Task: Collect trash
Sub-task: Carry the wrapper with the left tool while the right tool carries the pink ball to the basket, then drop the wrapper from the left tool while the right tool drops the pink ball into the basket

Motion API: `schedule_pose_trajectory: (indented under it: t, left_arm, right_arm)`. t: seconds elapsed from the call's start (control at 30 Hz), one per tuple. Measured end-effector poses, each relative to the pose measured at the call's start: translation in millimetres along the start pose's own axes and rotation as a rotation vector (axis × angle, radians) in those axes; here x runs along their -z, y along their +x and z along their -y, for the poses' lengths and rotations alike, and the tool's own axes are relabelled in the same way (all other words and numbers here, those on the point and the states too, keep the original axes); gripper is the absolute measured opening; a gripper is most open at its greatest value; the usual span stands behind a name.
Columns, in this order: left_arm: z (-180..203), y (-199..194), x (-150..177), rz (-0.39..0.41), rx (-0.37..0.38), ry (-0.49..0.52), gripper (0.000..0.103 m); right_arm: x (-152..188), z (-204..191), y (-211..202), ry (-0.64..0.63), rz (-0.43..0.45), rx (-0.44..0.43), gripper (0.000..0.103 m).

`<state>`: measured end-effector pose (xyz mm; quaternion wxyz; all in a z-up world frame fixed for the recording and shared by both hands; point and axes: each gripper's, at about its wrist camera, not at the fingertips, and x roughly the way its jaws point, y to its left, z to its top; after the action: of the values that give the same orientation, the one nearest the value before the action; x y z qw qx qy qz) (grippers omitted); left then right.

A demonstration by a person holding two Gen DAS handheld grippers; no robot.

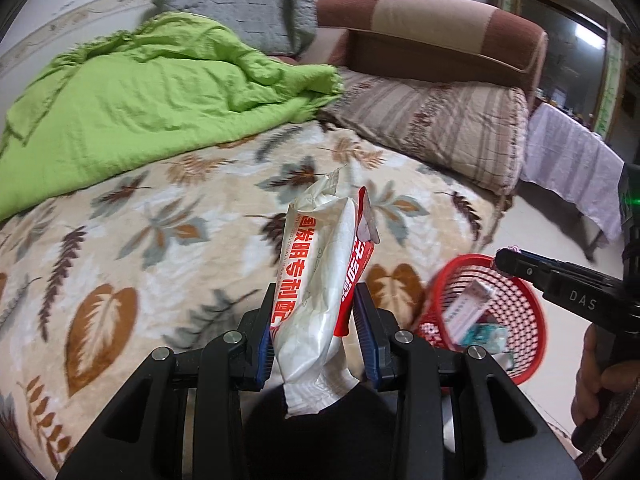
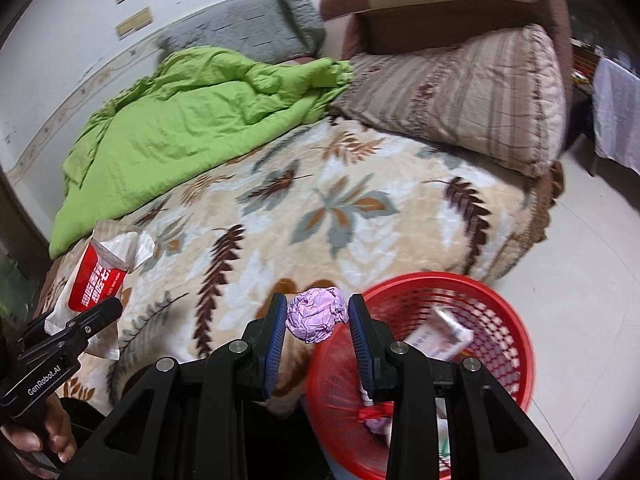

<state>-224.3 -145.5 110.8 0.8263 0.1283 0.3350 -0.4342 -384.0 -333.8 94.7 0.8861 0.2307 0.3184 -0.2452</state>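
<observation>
My left gripper point(image 1: 316, 300) is shut on a white and red wrapper point(image 1: 320, 280) with red print, held upright over the leaf-patterned bed blanket point(image 1: 160, 232). My right gripper point(image 2: 318, 312) is shut on a crumpled lilac paper ball point(image 2: 316, 314), at the bed's edge just left of the red mesh basket point(image 2: 508, 312). The basket stands on the floor beside the bed and holds a small carton point(image 2: 440, 338) and other scraps. The right wrist view also shows the left gripper point(image 2: 104, 312) with the wrapper point(image 2: 96, 276) at the left. The right gripper point(image 1: 508, 260) shows over the basket point(image 1: 532, 312) in the left wrist view.
A green quilt point(image 1: 140, 100) lies bunched at the far side of the bed, with a grey pillow point(image 1: 248, 12), a striped pillow point(image 1: 440, 124) and a brown cushion point(image 1: 432, 28) behind. A cloth-covered table point(image 1: 572, 168) stands on the pale floor point(image 2: 580, 240) to the right.
</observation>
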Motion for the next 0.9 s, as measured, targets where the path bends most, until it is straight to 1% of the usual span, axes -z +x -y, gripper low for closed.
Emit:
schedule_pose_trajectory:
  t: [0.03,0.17,0.33,0.4,0.47,0.6,0.77,0.9]
  left_arm:
    - [4.3,2.4,-1.7,-0.004,0.011,0.006,0.034]
    - [26.3,15.0,-10.4,-0.037,0.098,0.036,0.034]
    - [57.4,37.0,-18.3,-0.108,0.228,0.071,0.034]
    - [69.5,44.6,-16.6,-0.133,0.261,0.088,0.034]
    - [82.7,52.1,-14.2,-0.154,0.288,0.111,0.034]
    - [98.5,61.8,-11.8,-0.179,0.308,0.142,0.034]
    - [112.0,78.1,-13.4,-0.214,0.346,0.139,0.034]
    - [123.2,87.8,-10.3,-0.244,0.38,0.156,0.034]
  right_arm:
    - [-0.1,5.8,-1.7,0.01,0.0,0.009,0.034]
    - [1.5,29.4,-8.4,0.053,-0.01,0.047,0.034]
    - [5.6,55.8,-17.1,0.103,-0.016,0.093,0.034]
    - [7.4,64.2,-18.1,0.121,-0.02,0.102,0.034]
    - [9.9,72.8,-18.9,0.14,-0.025,0.113,0.034]
    - [13.2,83.8,-19.3,0.159,-0.033,0.125,0.034]
    - [16.0,95.6,-16.6,0.184,-0.047,0.131,0.035]
    - [18.2,102.5,-16.2,0.199,-0.052,0.136,0.036]
